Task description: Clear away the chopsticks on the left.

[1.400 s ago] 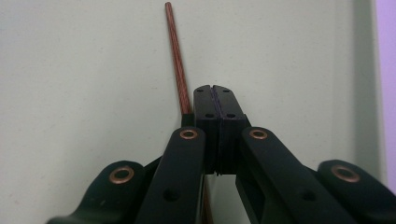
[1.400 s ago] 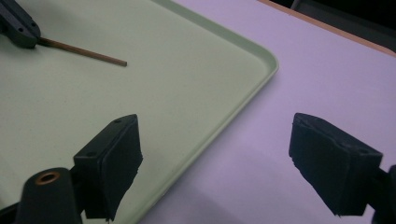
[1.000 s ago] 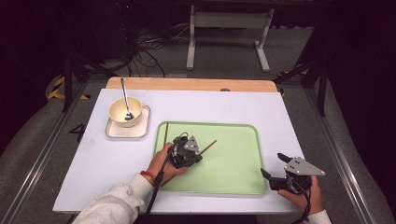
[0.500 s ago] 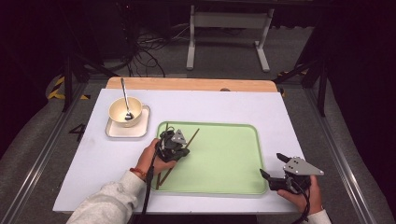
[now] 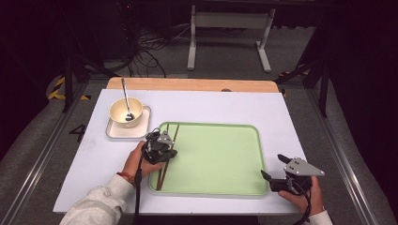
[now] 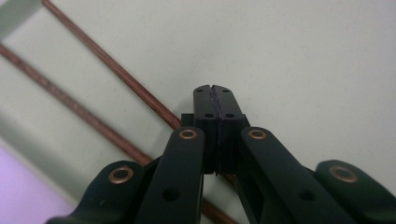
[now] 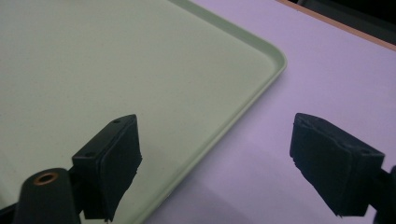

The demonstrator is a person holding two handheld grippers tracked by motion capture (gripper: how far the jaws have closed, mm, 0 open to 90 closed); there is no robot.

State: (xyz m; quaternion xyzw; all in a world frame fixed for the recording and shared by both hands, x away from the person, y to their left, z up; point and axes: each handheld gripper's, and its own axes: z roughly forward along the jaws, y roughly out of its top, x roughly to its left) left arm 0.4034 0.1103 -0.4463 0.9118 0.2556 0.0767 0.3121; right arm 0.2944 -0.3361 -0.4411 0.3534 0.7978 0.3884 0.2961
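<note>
Chopsticks (image 5: 169,152), two thin brown sticks, lie side by side along the left edge of the green tray (image 5: 220,159), running from its far left corner toward its near left corner; the left gripper (image 5: 159,149) sits right over their middle, held in the person's left hand (image 5: 136,161), whose grey sleeve comes in from the bottom of the high view. In the left gripper view its jaws are pressed flat together with no gap between the pads; the gripper (image 6: 215,100) points down at the tray floor, and the sticks (image 6: 107,105) pass slantwise beneath and beside the closed tips; whether the tips touch a stick I cannot tell, and no stick is seen between the pads.

Just beyond the tray's far left corner stands a cream bowl (image 5: 126,111) on a small square white plate (image 5: 141,130), with a metal spoon (image 5: 125,96) leaning in the bowl, handle pointing away from the person.

Well apart, at the tray's near right corner, the right gripper (image 5: 274,172) rests in the right hand (image 5: 305,194) on the white table (image 5: 281,117); its jaws stand wide with nothing between them; in the right gripper view one pad (image 7: 112,163) hangs over the tray (image 7: 116,70) and the other over the table (image 7: 303,70), the rim running between them.
</note>
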